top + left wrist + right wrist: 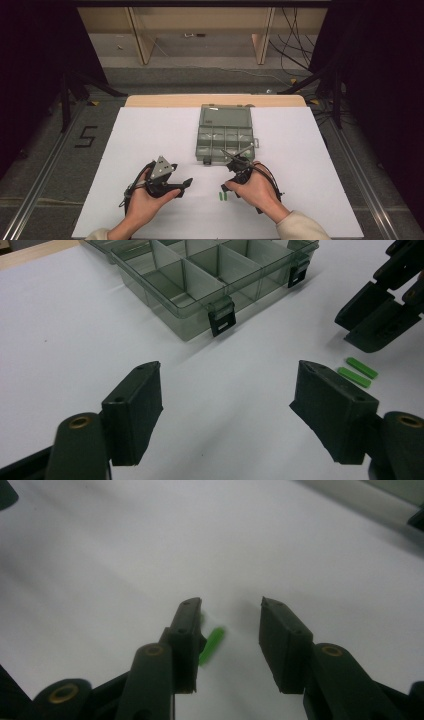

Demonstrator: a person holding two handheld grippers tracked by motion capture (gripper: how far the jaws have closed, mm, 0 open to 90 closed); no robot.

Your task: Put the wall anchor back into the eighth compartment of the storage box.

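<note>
Here green sticks lie parallel, flat, between right gripper fingers.

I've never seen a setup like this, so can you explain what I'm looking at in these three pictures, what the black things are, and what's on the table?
A person holds a hand tool in each hand, each with two black jaws. The high view looks down on the white table: left gripper, right gripper. The other two pictures come from cameras riding on each tool, looking along its jaws. On the table lie an open, divided plastic box and two small green pieces. The right gripper is lowered over one green piece, jaws apart, not gripping it. The left gripper is open, holding nothing.
</note>
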